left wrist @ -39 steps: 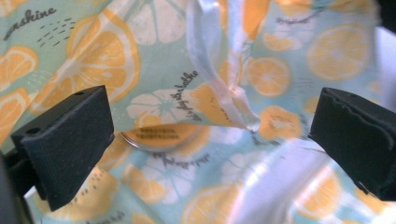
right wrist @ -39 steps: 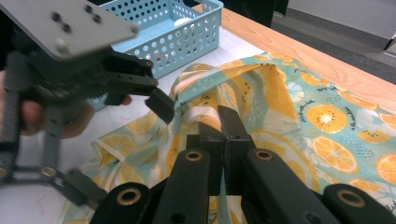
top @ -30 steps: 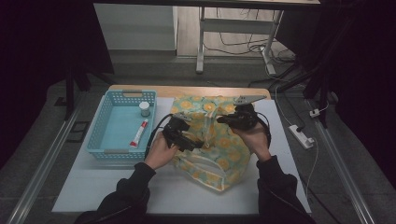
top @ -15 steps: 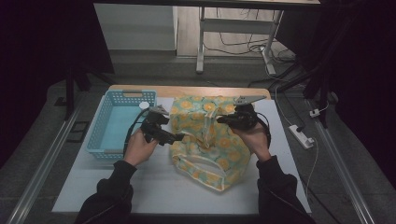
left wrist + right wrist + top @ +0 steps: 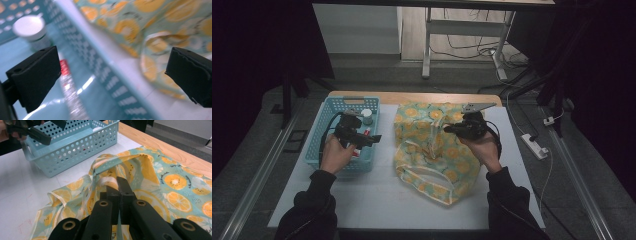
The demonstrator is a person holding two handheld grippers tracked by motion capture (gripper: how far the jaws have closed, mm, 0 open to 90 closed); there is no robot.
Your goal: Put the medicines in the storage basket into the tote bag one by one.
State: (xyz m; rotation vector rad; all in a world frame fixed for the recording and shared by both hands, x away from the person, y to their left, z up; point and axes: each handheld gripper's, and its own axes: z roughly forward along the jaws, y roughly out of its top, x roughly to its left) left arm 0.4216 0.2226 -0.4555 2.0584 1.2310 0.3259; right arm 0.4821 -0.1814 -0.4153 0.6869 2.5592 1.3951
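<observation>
Small dark script printed beside orange slices on fabric bag [image 5: 175,182], right gripper view: too small, illegible. Tube [image 5: 65,82] w/ red band in basket [image 5: 105,75], left gripper view: print blurred, unreadable. No other text or nos. legible.

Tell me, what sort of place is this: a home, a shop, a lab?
Most likely a lab or recording workspace. A white work table stands in a dark room, loose cables and a power strip lie on the floor, and a person works with the handheld left gripper.
</observation>
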